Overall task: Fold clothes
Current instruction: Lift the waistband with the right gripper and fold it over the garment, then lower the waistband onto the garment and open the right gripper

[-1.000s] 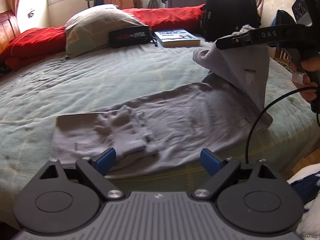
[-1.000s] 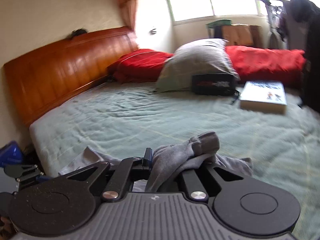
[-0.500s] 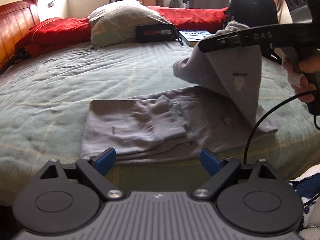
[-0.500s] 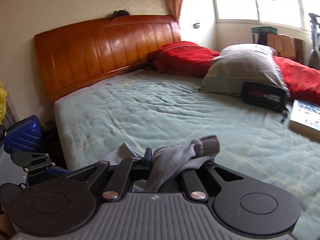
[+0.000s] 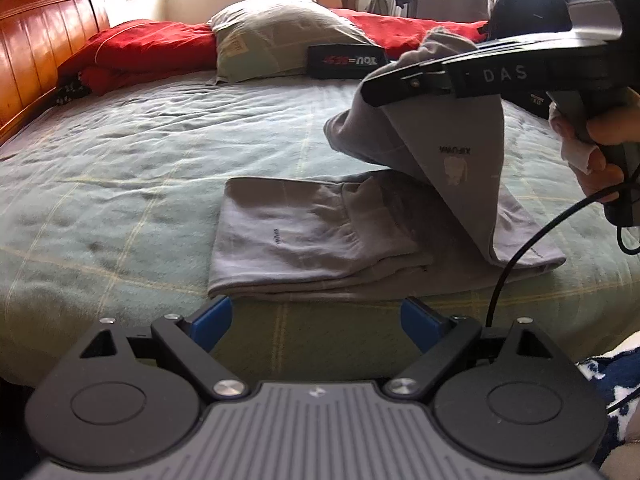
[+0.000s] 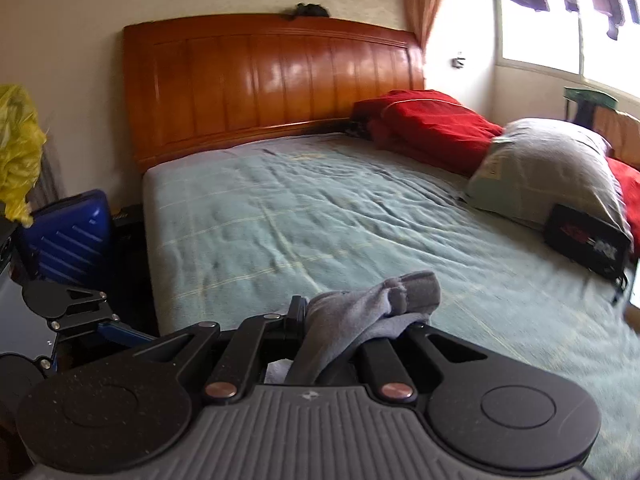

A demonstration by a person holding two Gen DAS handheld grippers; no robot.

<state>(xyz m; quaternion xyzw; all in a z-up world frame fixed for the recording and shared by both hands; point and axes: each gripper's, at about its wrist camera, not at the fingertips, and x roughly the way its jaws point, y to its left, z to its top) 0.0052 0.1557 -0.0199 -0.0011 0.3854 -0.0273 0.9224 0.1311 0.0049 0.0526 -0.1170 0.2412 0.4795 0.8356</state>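
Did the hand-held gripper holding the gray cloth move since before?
Yes. The right hand-held gripper, shut on the gray garment, has swung leftward: in its own view the wooden headboard slid from the left edge toward the middle.

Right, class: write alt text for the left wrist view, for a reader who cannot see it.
The right gripper, shut on one end of grey trousers, lifts that end above the rest, lying flat on a green bedspread. The open left gripper hovers at the near edge; a pillow lies beyond.

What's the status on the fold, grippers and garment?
Right gripper shut on grey garment, one end lifted above the half lying on the bed. Left gripper open, empty. Nothing in the way.
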